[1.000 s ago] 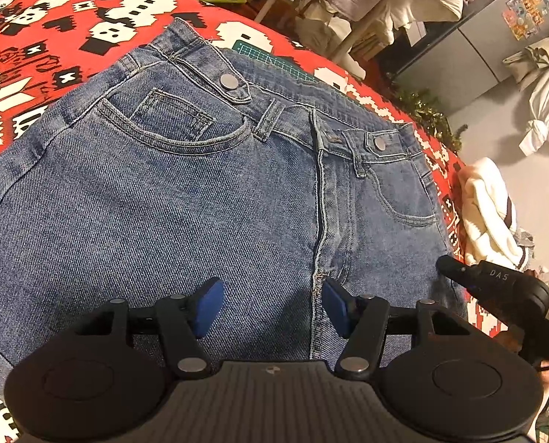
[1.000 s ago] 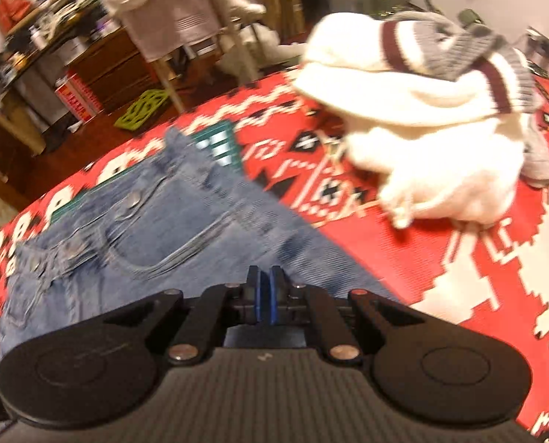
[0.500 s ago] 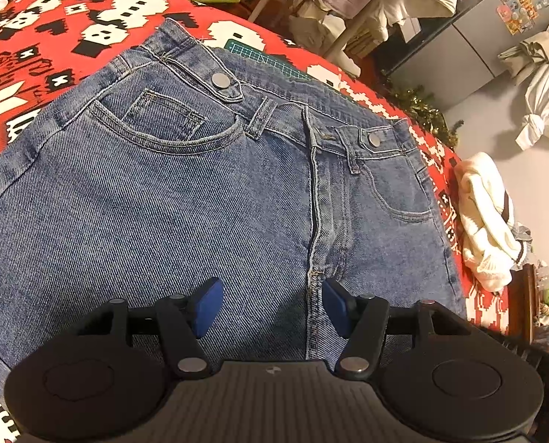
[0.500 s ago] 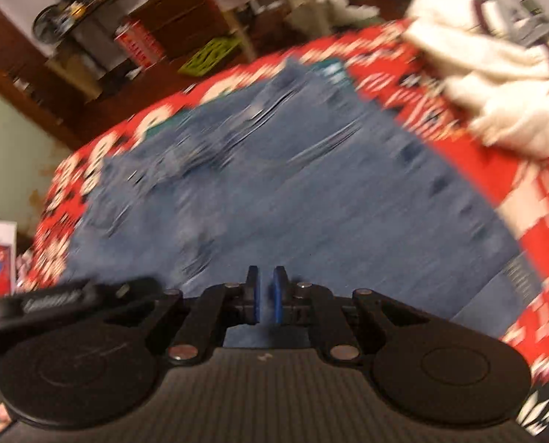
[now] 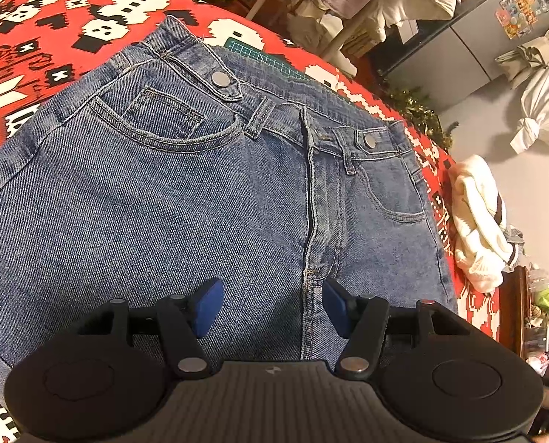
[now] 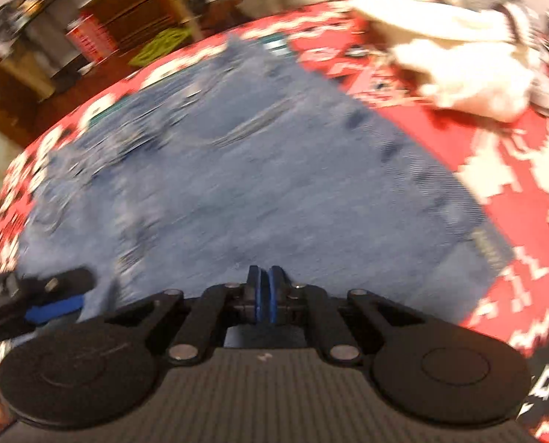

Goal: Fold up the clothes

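Observation:
Blue denim shorts [image 5: 163,203] lie flat, front side up, on a red patterned cloth [image 5: 34,55], waistband away from me. My left gripper [image 5: 272,306] hovers open over the crotch seam, its blue pads [image 5: 208,306] apart with nothing between them. The right wrist view is motion-blurred. In it my right gripper [image 6: 265,293] is shut, pads together, above the near leg hem of the shorts [image 6: 256,184]; no cloth shows between the pads. The left gripper [image 6: 49,295] appears at the lower left of that view.
A white knitted sweater with dark stripes [image 5: 477,221] [image 6: 459,55] lies crumpled at the cloth's right edge. A green cutting mat [image 5: 263,59] peeks out behind the waistband. Furniture, a fridge [image 5: 459,37] and piled laundry stand beyond the far edge.
My right gripper has swung from facing the white sweater to over the shorts, staying shut. It has left the left wrist view. The left gripper stays open and has barely shifted.

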The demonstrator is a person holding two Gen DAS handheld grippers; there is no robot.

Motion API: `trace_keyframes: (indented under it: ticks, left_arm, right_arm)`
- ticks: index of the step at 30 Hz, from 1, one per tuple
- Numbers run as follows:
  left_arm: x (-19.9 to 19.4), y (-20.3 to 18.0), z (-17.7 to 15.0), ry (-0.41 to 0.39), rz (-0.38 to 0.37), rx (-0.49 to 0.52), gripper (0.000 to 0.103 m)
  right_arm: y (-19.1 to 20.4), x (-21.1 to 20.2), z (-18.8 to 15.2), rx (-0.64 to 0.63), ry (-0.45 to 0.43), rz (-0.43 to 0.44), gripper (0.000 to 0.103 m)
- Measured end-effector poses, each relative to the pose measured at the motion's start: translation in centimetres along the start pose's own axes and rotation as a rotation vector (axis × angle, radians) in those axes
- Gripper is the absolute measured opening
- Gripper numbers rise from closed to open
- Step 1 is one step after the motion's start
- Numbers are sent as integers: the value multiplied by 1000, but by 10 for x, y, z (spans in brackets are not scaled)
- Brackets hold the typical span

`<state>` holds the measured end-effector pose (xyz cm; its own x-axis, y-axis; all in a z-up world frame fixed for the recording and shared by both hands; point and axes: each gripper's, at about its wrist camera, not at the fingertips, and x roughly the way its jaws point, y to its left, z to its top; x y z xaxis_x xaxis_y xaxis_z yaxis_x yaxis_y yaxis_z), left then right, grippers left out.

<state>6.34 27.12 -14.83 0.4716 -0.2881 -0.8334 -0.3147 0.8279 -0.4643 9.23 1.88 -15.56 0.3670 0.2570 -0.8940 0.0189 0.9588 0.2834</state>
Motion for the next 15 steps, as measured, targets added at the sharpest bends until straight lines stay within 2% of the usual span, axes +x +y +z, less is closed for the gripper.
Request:
trace_keyframes:
  ticks: [5,8,10,15]
  left_arm:
    - [1,-1,0,0,6,6,58]
    - [2,-1,0,1,7,6,58]
    - [2,0,0,2,6,5,58]
    - [1,-1,0,1,4,4,58]
  right_arm:
    - [-39,-7,16,118,-27,-12,2]
    - [-54,-9,23,133,-63,-102,4]
    - [-69,-12,26,161,-74,-134,2]
    - [-76,-20,30,221,-85,-64,7]
